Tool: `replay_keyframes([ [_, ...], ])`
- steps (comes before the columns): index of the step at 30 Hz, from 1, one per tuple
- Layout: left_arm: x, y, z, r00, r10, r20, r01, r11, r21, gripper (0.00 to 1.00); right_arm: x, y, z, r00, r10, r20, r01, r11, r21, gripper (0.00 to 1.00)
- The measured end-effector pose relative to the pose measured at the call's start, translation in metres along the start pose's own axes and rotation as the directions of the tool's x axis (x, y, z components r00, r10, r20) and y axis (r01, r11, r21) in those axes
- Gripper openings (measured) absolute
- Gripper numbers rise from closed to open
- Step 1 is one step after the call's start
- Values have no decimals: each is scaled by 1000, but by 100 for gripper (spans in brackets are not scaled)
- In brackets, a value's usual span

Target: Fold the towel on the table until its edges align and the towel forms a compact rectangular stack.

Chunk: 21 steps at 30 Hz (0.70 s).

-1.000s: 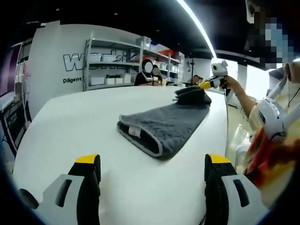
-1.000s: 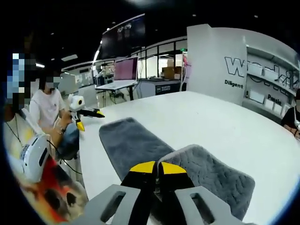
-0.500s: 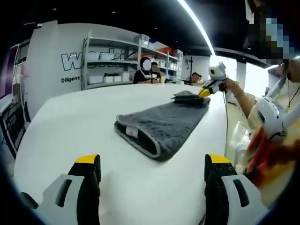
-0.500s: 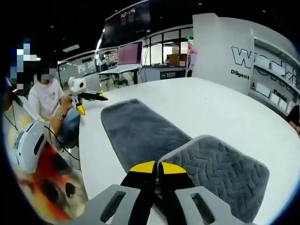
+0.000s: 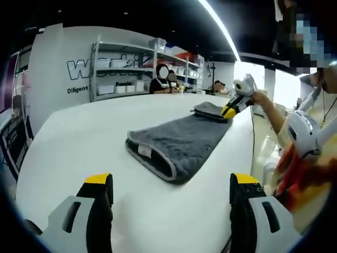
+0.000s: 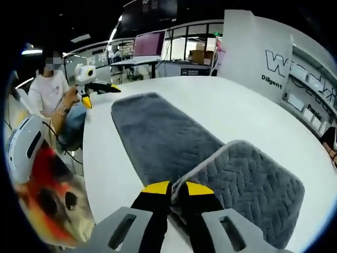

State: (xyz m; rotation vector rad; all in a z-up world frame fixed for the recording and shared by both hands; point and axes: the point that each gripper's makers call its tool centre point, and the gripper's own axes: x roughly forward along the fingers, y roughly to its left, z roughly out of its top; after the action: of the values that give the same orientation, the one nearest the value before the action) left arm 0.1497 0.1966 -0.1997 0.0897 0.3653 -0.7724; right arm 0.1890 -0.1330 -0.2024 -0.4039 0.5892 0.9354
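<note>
The gray towel (image 5: 179,145) lies on the white table (image 5: 79,147), a long strip. In the left gripper view its long way runs from the near rolled end w/ a small white tag, away toward the far right edge of the table. At that far end a piece is folded back on top of the strip.

The right gripper (image 6: 171,187) is at that far end. Its yellow-tipped jaws are closed tight on the pale edge of the folded flap of the towel (image 6: 158,137). In the right gripper view the strip points away toward the upper left, and the flap lies to the right, patterned side up. It shows too at the far end in the left gripper view (image 5: 229,109).

The left gripper (image 5: 172,184) hangs over the near part of the table, jaws wide apart, nothing between them, not touching the towel.

A person in a white top (image 6: 47,92) sits by the table edge.
</note>
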Motion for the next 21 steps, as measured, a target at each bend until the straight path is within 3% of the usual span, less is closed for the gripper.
replay_keyframes([
  [2,0,-1,2,1000,-4,6,4,1000,0,90,0,1,-3,1000,-6,-17,6,1000,-29,19],
  [10,2,-1,2,1000,-7,9,7,1000,-1,90,-4,1,-3,997,-61,-42,56,993,-105,27],
  [13,2,-1,1,1000,-5,6,5,1000,-1,90,-2,4,-5,993,-97,-67,84,980,-180,27],
  [18,1,-4,2,1000,-12,10,12,1000,-11,90,4,5,-10,988,-119,-97,96,973,-208,25],
  [21,2,-5,2,1000,-14,10,15,1000,-7,90,5,1,-10,988,-121,-96,101,976,-191,19],
])
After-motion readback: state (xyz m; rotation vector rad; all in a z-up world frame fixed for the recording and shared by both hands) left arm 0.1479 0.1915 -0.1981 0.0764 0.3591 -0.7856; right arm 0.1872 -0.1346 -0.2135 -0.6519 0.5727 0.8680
